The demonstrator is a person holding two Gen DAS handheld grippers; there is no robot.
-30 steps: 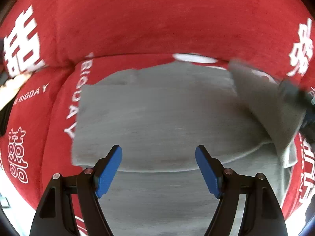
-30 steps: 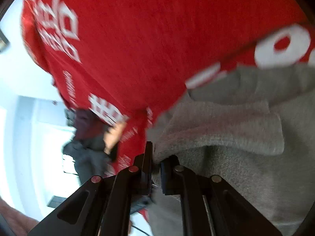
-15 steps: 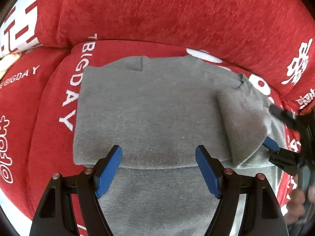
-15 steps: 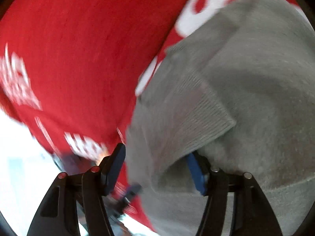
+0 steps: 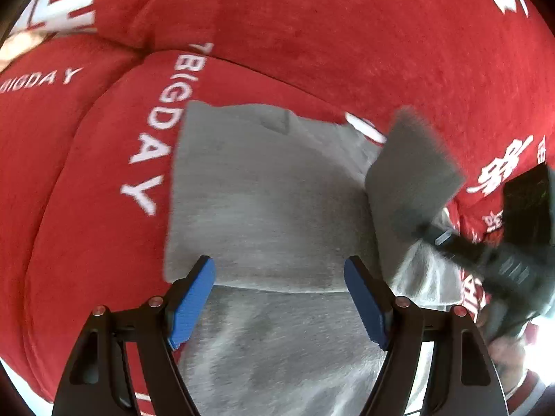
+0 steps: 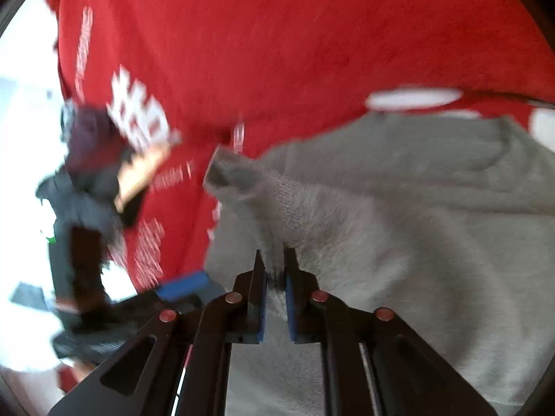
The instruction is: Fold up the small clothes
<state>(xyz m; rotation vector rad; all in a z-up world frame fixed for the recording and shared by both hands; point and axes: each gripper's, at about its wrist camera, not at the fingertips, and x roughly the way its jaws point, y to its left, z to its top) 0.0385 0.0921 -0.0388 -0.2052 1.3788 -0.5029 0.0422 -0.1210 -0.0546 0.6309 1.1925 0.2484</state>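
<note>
A red sofa (image 5: 312, 34) with white printed lettering fills both views, its back cushion rising behind the seat cushion (image 5: 86, 208). On the seat cushion lies a grey sweater (image 5: 270, 201), spread flat, with its left part folded over the middle so that a straight folded edge runs across just ahead of the left gripper. At the right side of the sweater a sleeve (image 5: 412, 170) stands lifted off the body of the garment, its ribbed cuff end raised and tilted toward the sofa back.

The left gripper (image 5: 281, 298) hangs over the near part of the sweater with its blue pads (image 5: 192, 300) spread wide apart and nothing between them. The right gripper (image 6: 275, 277) has its fingers pressed together on a fold of the sleeve, the grey knit bunched between the pads and rising ahead of them to the cuff (image 6: 225, 173).

In the right wrist view a dark blurred shape (image 6: 86, 190) sits at the left beyond the sofa edge; it may be a person, but motion blur makes that hard to tell.
</note>
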